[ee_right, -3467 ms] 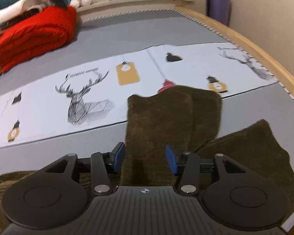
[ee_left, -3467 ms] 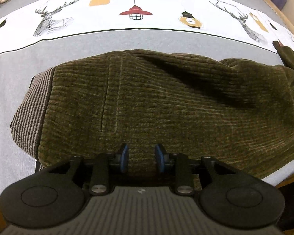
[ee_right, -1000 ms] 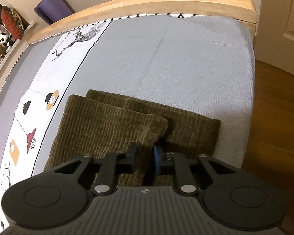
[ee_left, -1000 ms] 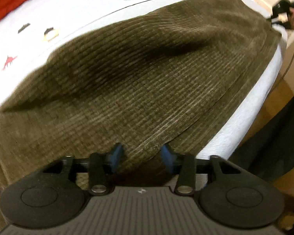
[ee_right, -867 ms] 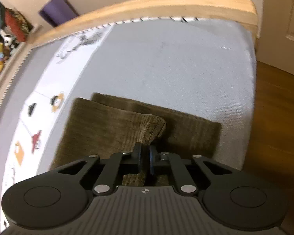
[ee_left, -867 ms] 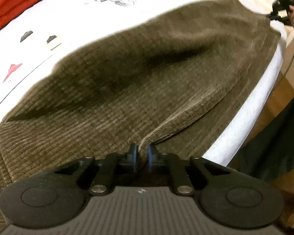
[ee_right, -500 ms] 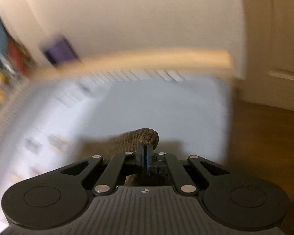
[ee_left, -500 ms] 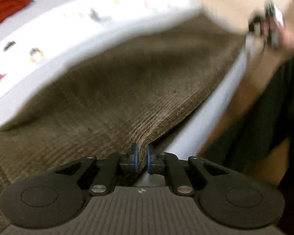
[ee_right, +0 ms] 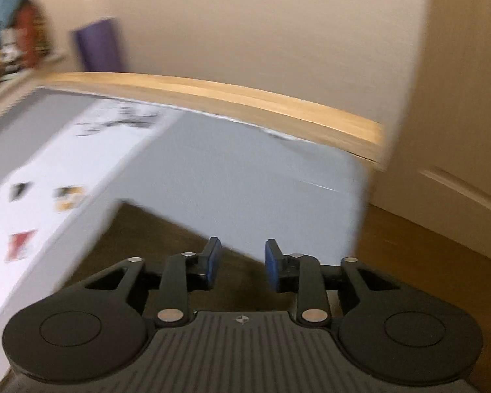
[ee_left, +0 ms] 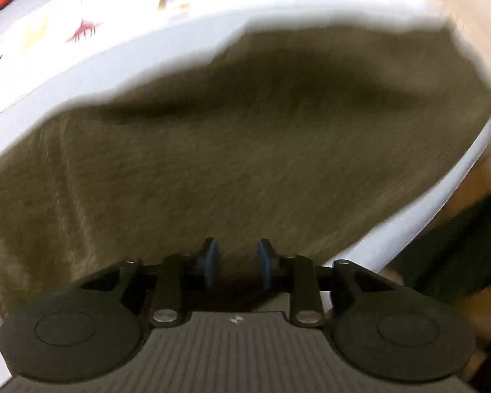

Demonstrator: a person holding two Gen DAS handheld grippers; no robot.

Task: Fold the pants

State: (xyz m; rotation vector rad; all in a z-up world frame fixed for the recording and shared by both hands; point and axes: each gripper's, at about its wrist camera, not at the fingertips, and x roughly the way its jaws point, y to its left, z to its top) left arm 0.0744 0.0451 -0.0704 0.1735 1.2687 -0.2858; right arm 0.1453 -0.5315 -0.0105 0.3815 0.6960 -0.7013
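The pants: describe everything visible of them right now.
The pants are olive-brown ribbed fabric, corduroy by the look, lying spread on the grey bed sheet near the mattress edge, with a shadowed crease across the far part. The picture is blurred, so seams cannot be made out. The left gripper sits over their near edge, jaws opening, pads apart. The right gripper is opening above a corner, not gripping it.
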